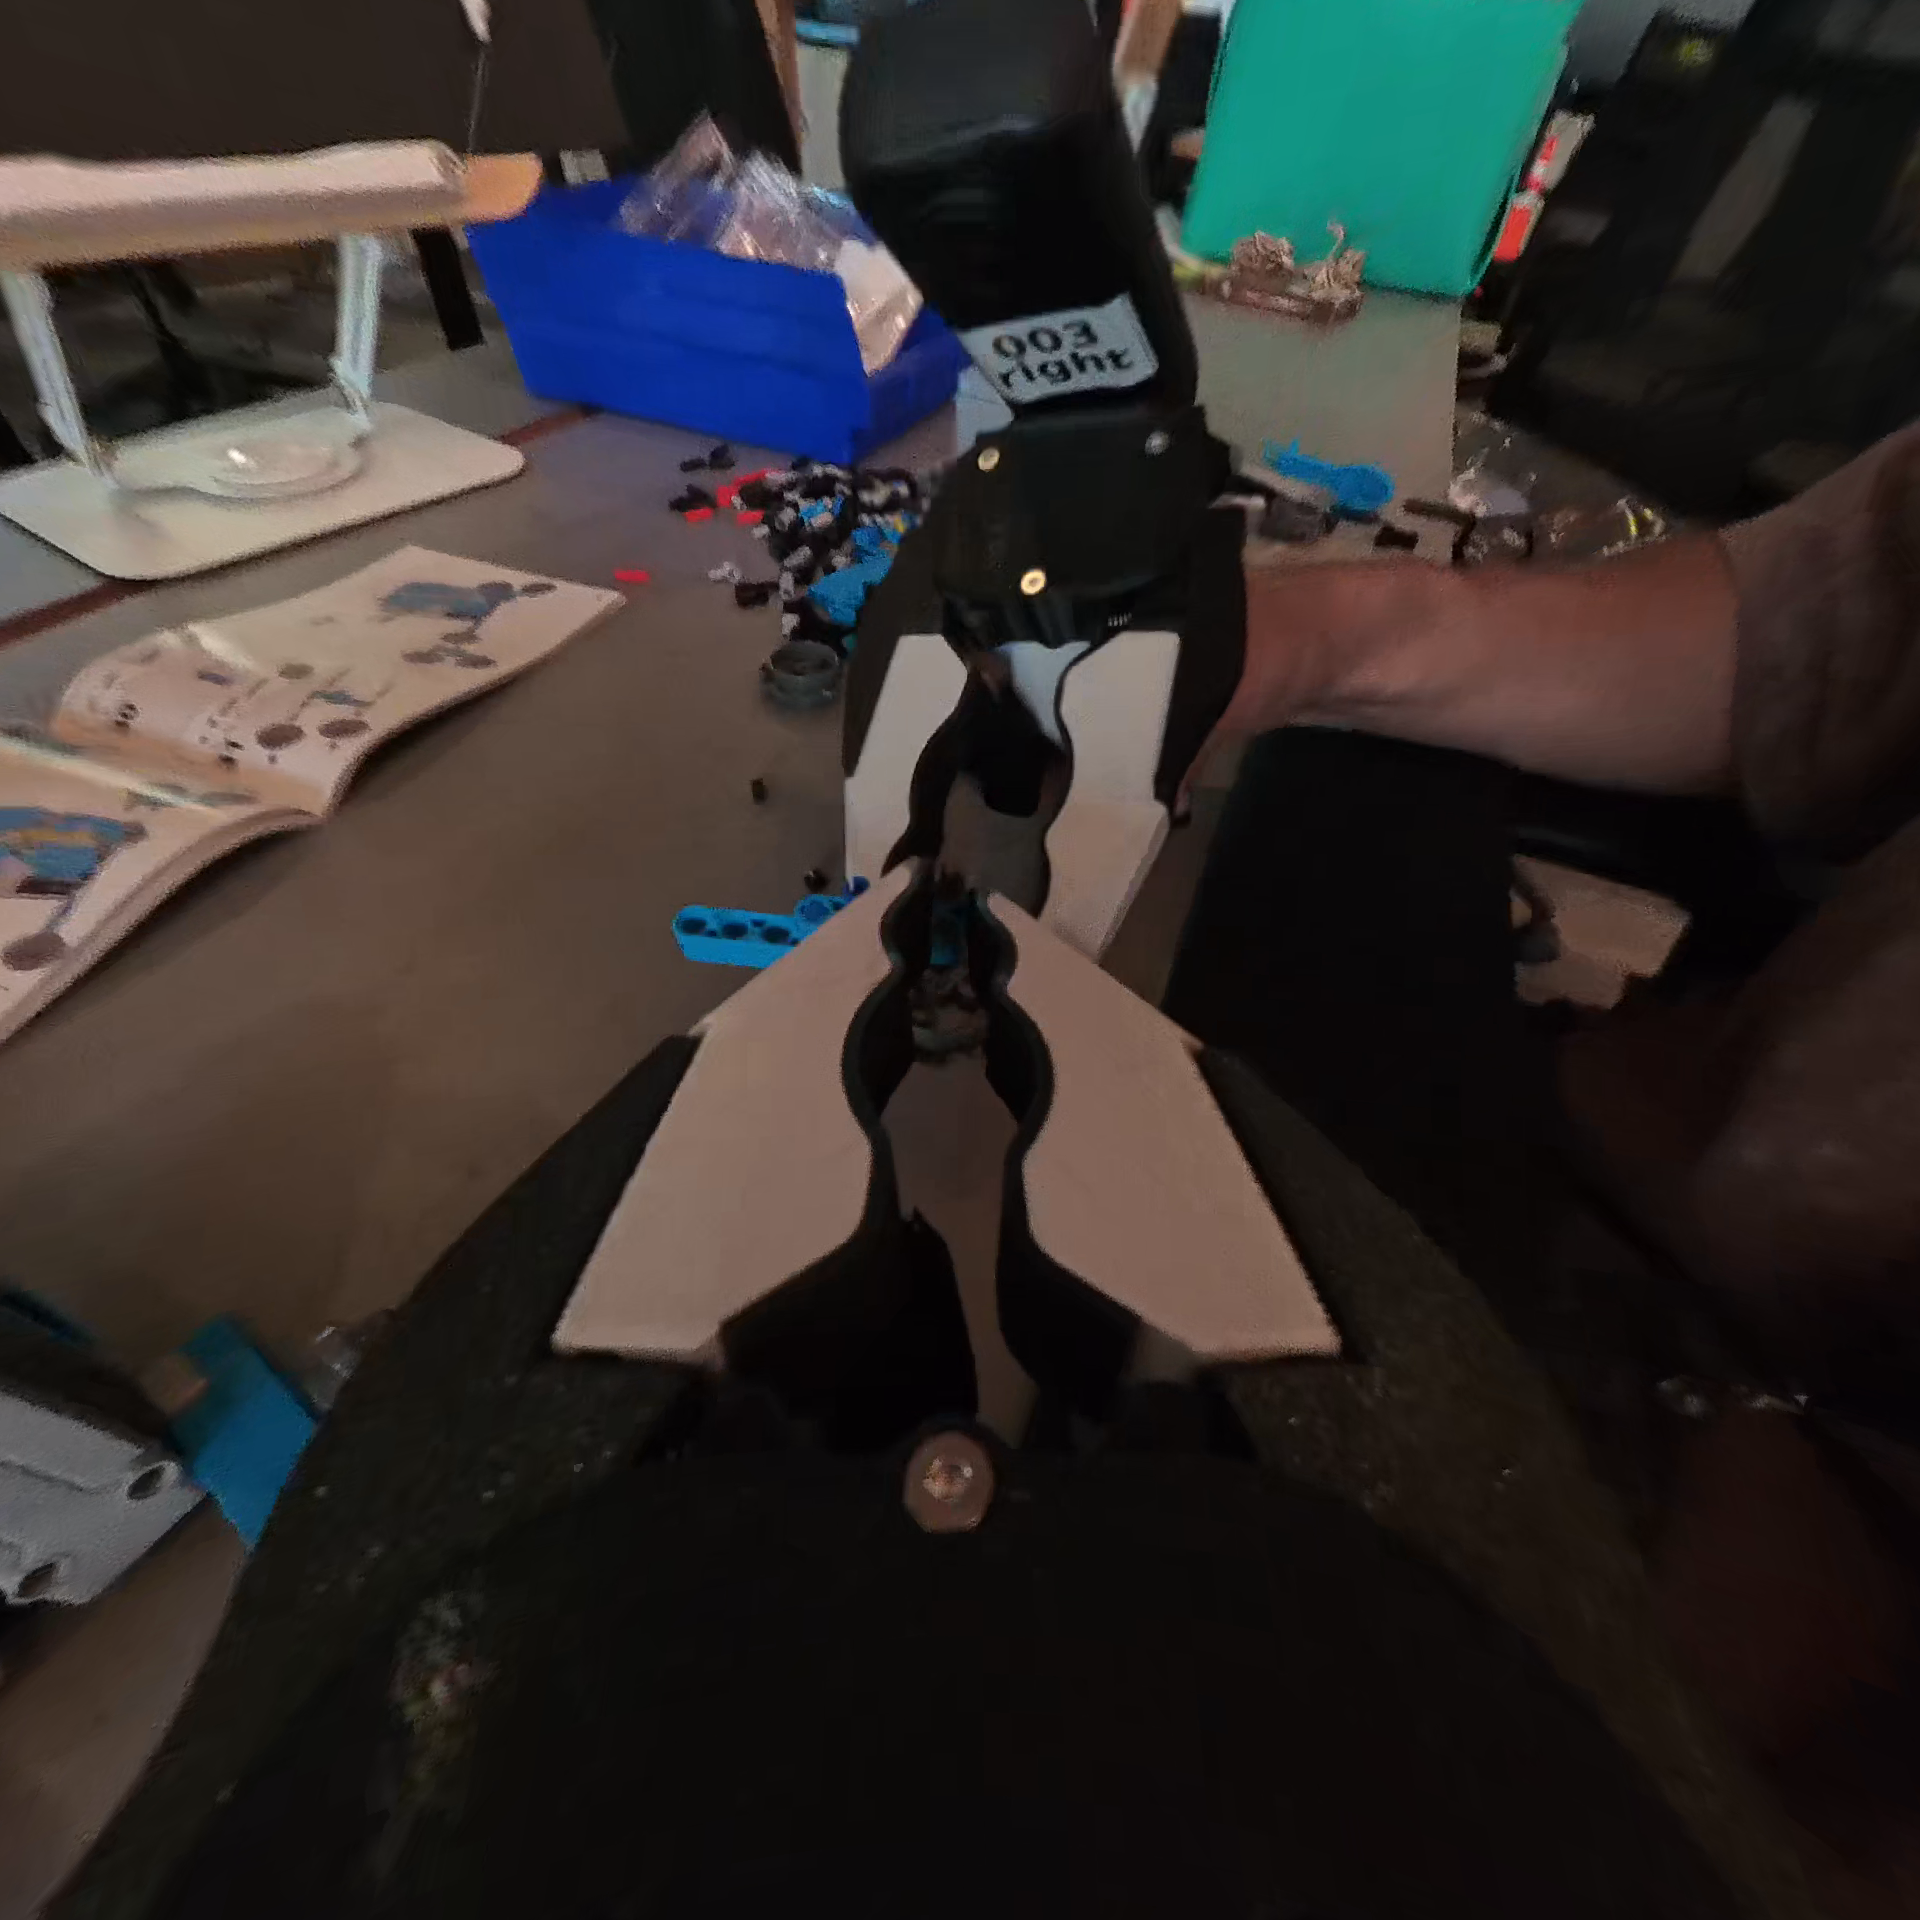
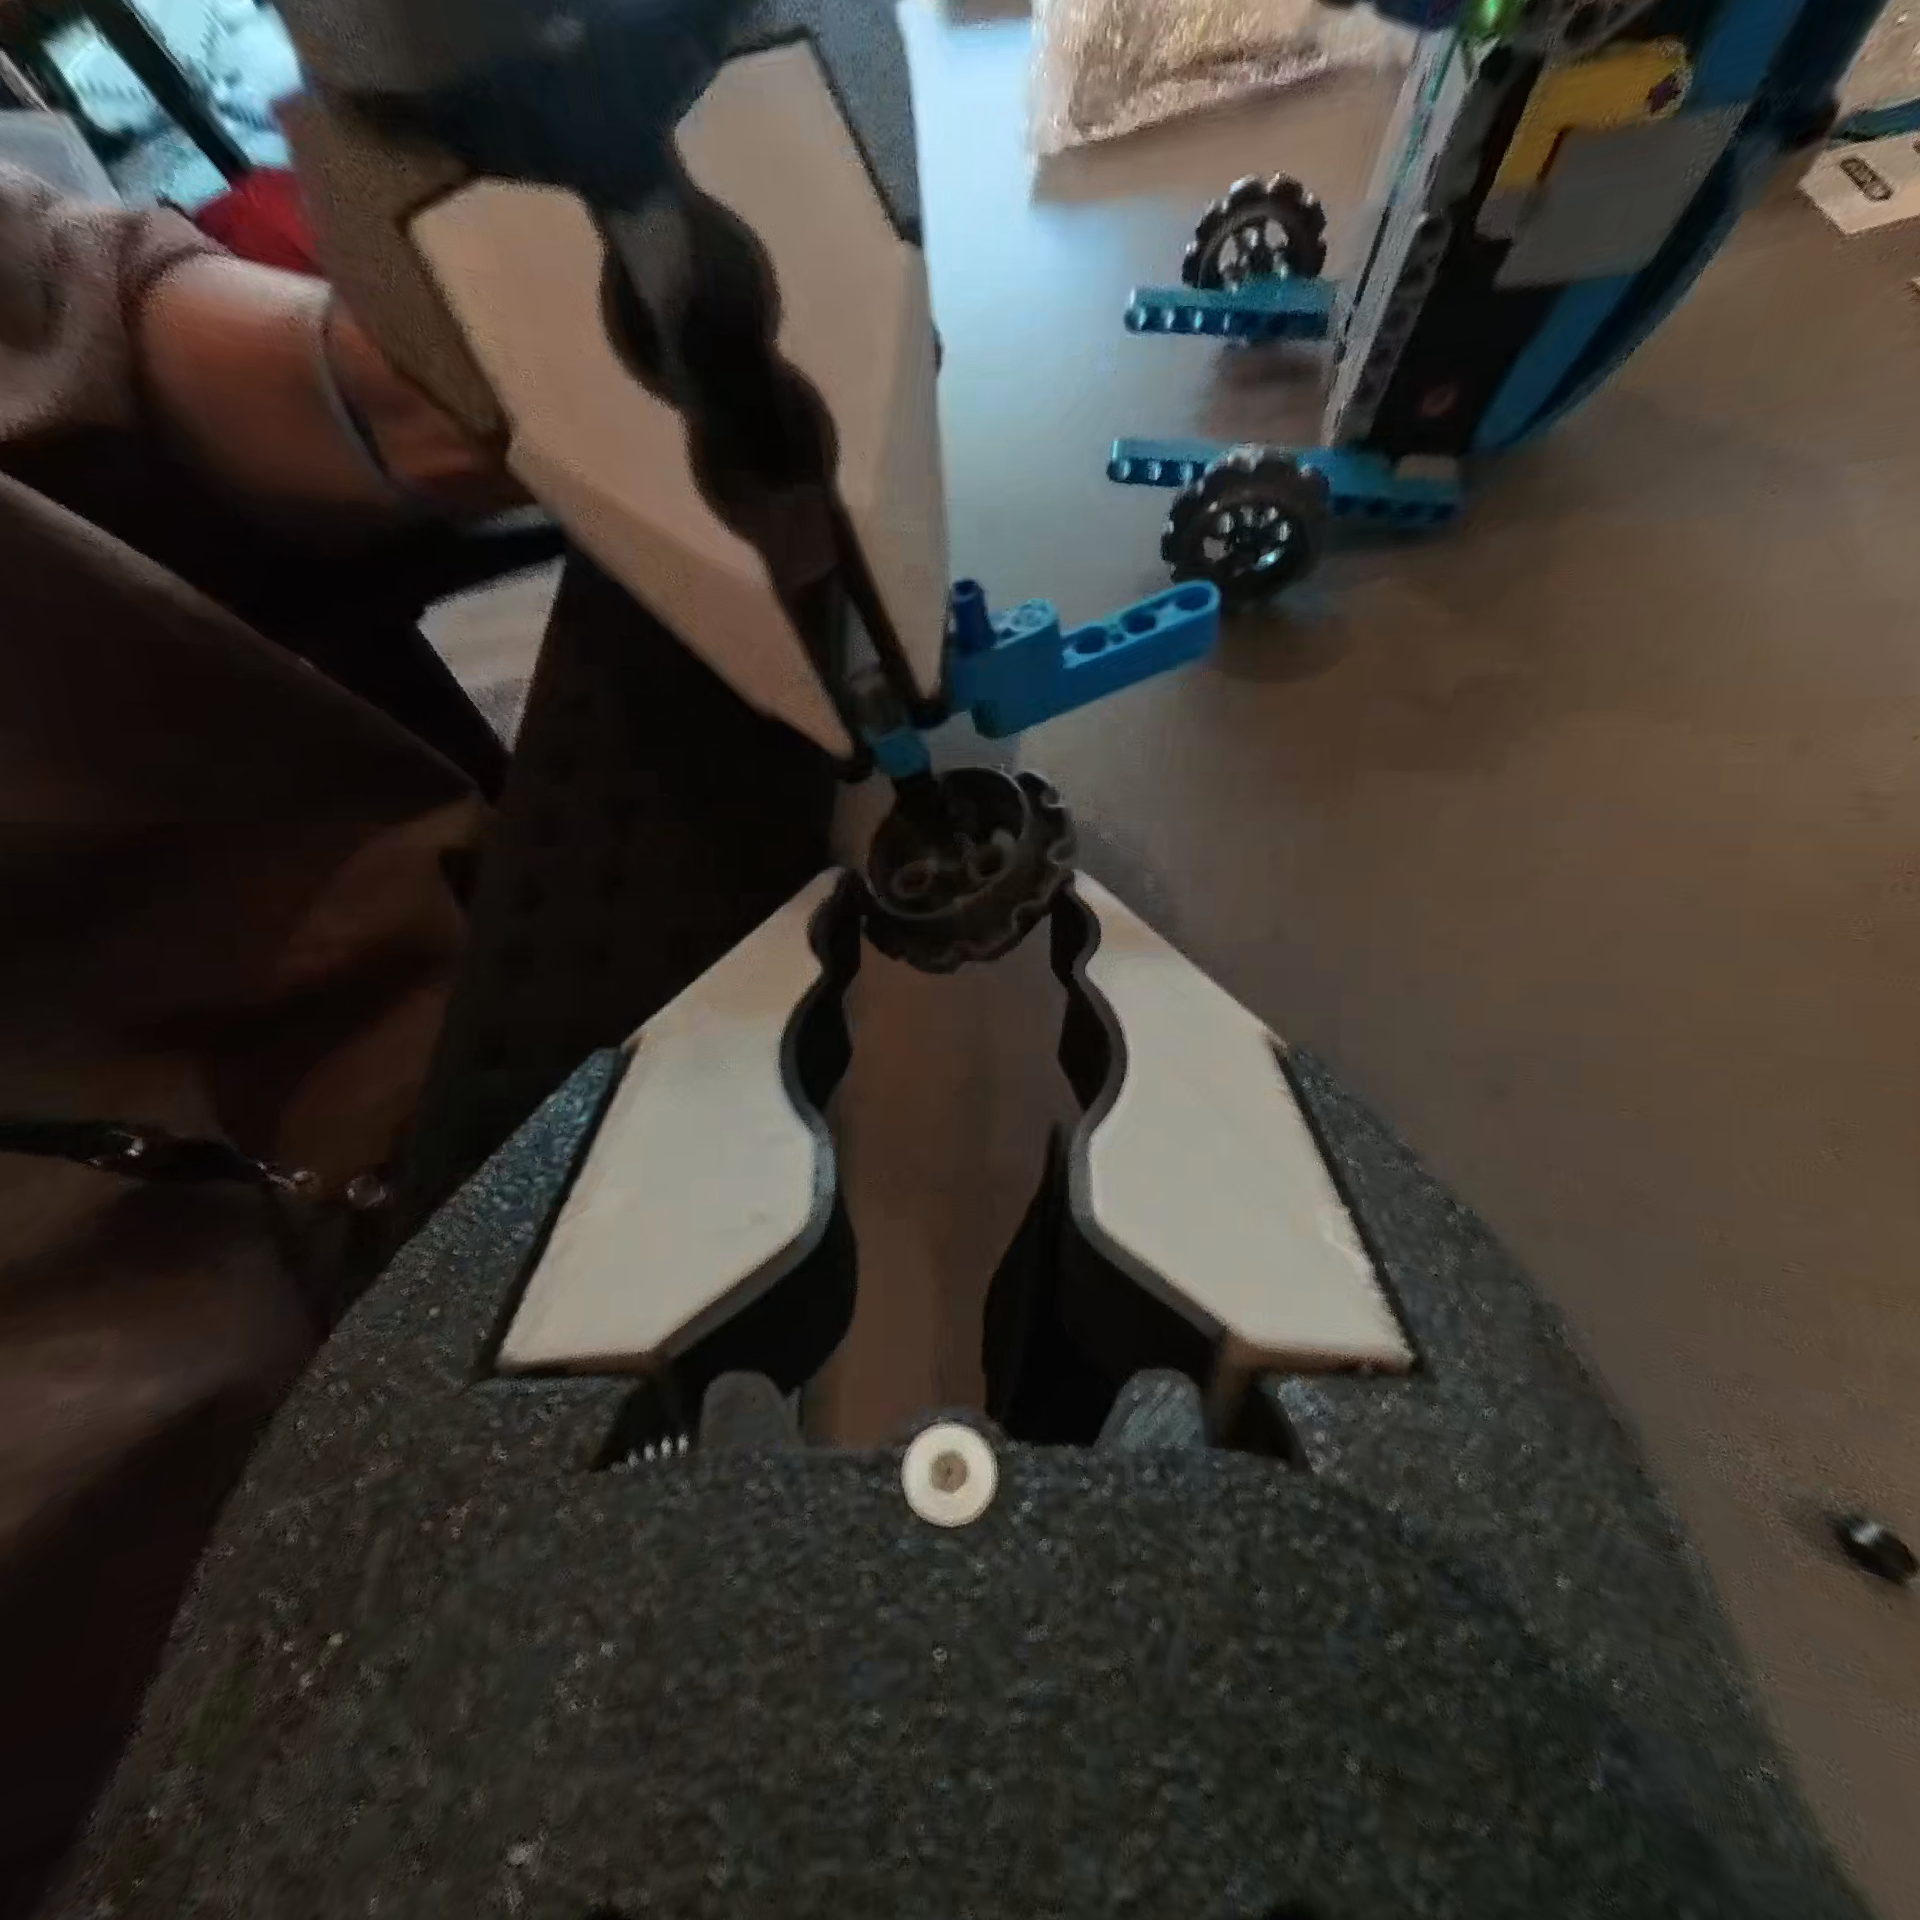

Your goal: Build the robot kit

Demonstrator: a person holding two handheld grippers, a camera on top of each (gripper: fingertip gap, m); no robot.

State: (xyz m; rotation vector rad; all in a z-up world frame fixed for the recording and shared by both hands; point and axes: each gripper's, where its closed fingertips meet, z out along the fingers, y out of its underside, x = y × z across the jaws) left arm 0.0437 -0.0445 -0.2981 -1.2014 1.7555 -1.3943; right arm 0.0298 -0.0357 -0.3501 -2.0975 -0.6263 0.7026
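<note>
Right gripper (image 2: pixel 961 894) clenches the black toothed plastic wheel (image 2: pixel 961 878), directly below the left gripper (image 2: pixel 883 743) pinching a blue-collared black axle (image 2: pixel 896 750) angled into its hub.

Two hand-held grippers meet at a small black wheel

The right hand-held gripper (image 2: pixel 951 883) clamps the black wheel (image 2: pixel 961 883); just beyond, the left hand-held gripper (image 2: pixel 883 743) pinches a blue pin (image 2: pixel 902 750) touching it, above the worktop (image 2: pixel 1455 935).

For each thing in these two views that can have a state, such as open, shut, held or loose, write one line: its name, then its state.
left gripper: shut on small blue and black pin piece.
right gripper: shut on black toothed wheel.
instruction booklet: open, lying flat on the table.
blue bin: open-topped, holding clear plastic bags.
blue beam with holes: loose on the table.
wheeled blue model: partly built, two wheels fitted.
</note>
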